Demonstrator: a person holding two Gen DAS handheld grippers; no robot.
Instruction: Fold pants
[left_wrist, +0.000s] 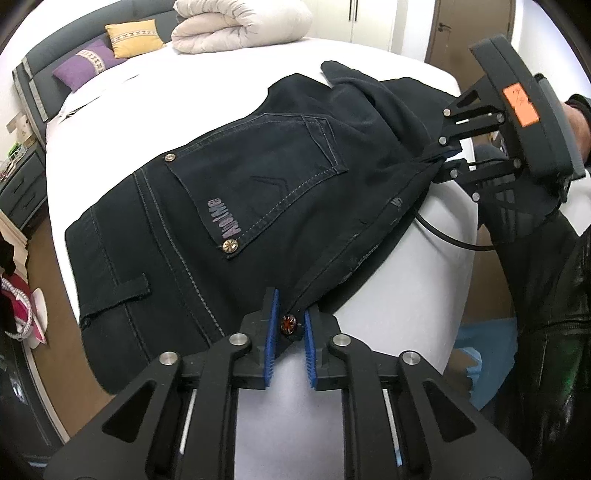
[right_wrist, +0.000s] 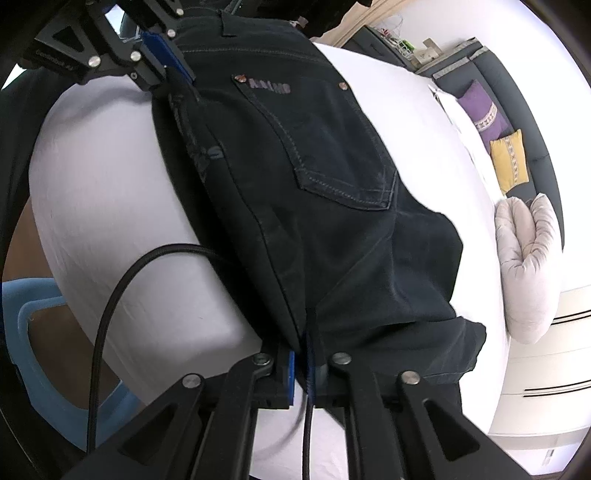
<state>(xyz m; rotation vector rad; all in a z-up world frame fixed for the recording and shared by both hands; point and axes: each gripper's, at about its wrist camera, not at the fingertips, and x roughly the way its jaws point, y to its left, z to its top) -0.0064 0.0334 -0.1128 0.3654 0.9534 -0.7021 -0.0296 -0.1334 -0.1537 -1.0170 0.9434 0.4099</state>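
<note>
Dark navy pants (left_wrist: 258, 184) lie on the white bed (left_wrist: 147, 103), back pocket up, folded lengthwise. My left gripper (left_wrist: 290, 325) is shut on the waistband corner by a metal button, at the bed's near edge. My right gripper (left_wrist: 448, 155) is shut on the pants' folded edge further along. In the right wrist view the pants (right_wrist: 314, 184) stretch away from my right gripper (right_wrist: 303, 365), which pinches the dark fabric, to my left gripper (right_wrist: 173, 74) at the top left.
A rolled cream duvet (left_wrist: 240, 22) and purple and yellow cushions (left_wrist: 110, 51) lie at the bed's head. A black cable (right_wrist: 110, 295) hangs by the bed edge. A light blue object (right_wrist: 33, 332) sits on the floor. A dark nightstand (left_wrist: 18, 184) stands left.
</note>
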